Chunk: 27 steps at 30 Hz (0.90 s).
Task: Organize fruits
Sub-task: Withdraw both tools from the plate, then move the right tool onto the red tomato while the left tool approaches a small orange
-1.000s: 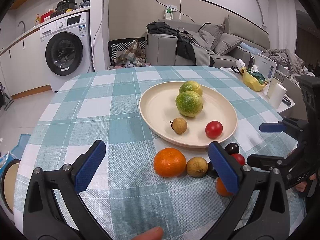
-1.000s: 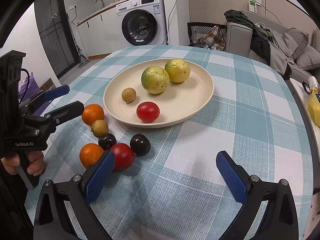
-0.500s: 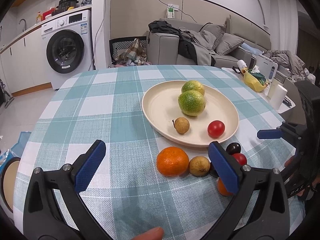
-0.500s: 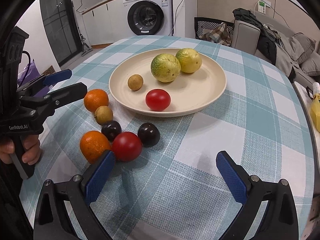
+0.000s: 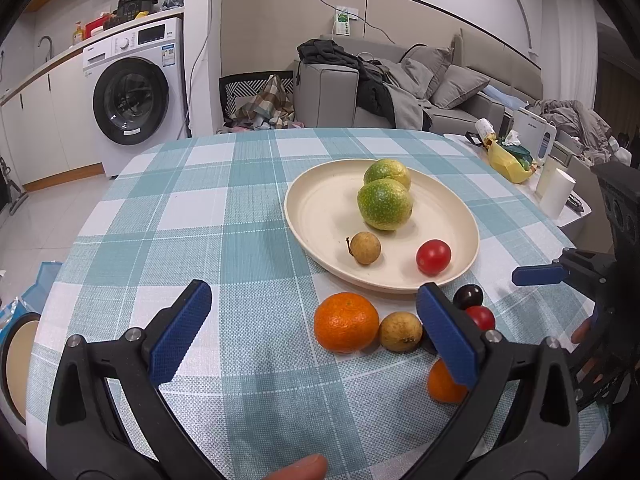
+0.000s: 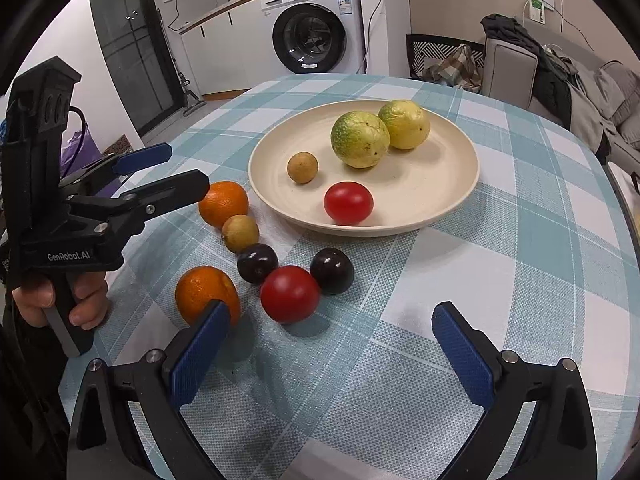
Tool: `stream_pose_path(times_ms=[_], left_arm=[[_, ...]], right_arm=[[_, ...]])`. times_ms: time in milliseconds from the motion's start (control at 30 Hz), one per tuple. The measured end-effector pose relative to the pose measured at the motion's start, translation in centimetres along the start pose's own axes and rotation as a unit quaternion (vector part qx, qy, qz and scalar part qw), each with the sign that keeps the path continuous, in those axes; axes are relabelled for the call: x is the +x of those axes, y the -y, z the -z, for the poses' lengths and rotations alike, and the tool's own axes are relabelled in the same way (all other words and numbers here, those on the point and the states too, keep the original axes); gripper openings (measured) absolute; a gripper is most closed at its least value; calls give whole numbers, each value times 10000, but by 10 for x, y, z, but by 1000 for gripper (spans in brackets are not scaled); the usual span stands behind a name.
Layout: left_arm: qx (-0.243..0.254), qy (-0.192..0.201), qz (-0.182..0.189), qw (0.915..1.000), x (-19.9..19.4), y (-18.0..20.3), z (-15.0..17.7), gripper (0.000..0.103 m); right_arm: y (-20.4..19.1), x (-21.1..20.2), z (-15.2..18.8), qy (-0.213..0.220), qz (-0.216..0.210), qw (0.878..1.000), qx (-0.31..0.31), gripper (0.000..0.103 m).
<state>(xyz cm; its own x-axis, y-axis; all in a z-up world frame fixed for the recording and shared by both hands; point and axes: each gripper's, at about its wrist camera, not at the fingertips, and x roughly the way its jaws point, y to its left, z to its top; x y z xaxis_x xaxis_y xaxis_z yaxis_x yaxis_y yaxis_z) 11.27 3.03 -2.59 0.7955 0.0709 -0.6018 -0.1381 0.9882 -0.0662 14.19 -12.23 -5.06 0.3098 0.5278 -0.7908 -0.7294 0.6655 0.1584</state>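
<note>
You are looking at ten fruits: two green-yellow citrus [image 6: 360, 139], two oranges [image 6: 223, 203], two tomatoes [image 6: 348, 203], two longans [image 6: 303, 167], two dark plums [image 6: 332, 270], sharing one plate [image 6: 448, 200].

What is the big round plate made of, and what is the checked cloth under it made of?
The plate looks like matte cream plastic or a fibre blend: dull, with no glassy shine and faint specks. It could be unglazed ceramic instead. The tablecloth looks like woven vinyl or coarse fabric, since a small mesh weave shows across its teal and white squares.

tablecloth [image 6: 500, 264]: woven cloth | plate [image 6: 456, 184]: matt | tomato [image 6: 290, 294]: glossy
</note>
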Motion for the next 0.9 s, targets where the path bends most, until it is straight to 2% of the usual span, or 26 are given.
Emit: stream_pose_path(times_ms=[133,667,733,800,900], left_arm=[[8,0,4,10000,0,0,0,102],[-193,-118,-23,9997,6,-8,4,102],[-235,-146,-29,9996,7,-10,3,102],[-273,-167,-29,9995,8,-12,3,102],[-311,-194,-38,9993,10,-13,2,102]], right_arm=[[8,3,0,-101,-45,9997,214,103],[6,-4,0,-26,-109,9998,176,101],[7,-4,-1,-14,-98,9998,199,98],[8,-5,-1,-17,-146,9997,218,85],[10,-4,-1,-22,-223,9994,263,75]])
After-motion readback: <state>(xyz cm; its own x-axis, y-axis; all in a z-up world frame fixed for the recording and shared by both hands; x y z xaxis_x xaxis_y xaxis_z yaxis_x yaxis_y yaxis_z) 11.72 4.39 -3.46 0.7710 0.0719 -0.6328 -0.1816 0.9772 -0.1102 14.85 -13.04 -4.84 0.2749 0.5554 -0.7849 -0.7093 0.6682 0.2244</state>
